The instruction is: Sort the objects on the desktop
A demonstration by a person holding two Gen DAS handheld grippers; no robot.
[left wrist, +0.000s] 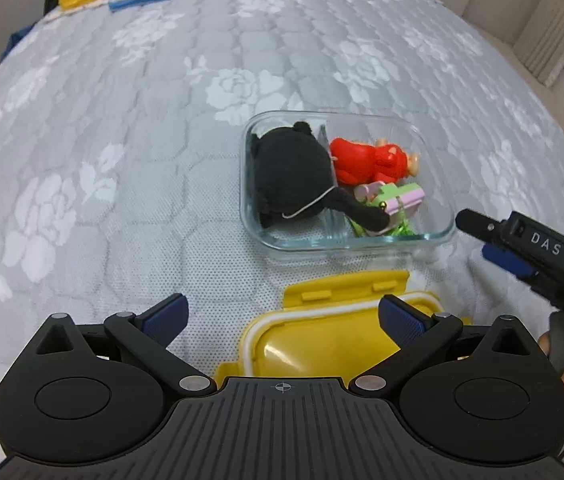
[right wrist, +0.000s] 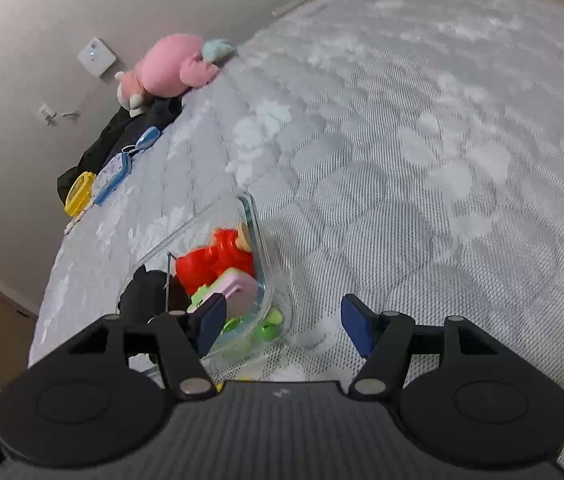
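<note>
Both grippers, left gripper (left wrist: 282, 320) and right gripper (right wrist: 283, 320), gape empty over the bed (left wrist: 122, 160); careless fingers (left wrist: 166, 314) might knock the glass container (left wrist: 433, 236), spilling sorted toys.

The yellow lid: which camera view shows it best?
The left wrist view: the yellow lid lies open to sight before the glass box, partly behind the tongs. The right wrist view shows only a yellow sliver.

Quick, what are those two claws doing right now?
Left gripper: open, holding nothing.
Right gripper: open, holding nothing.
</note>
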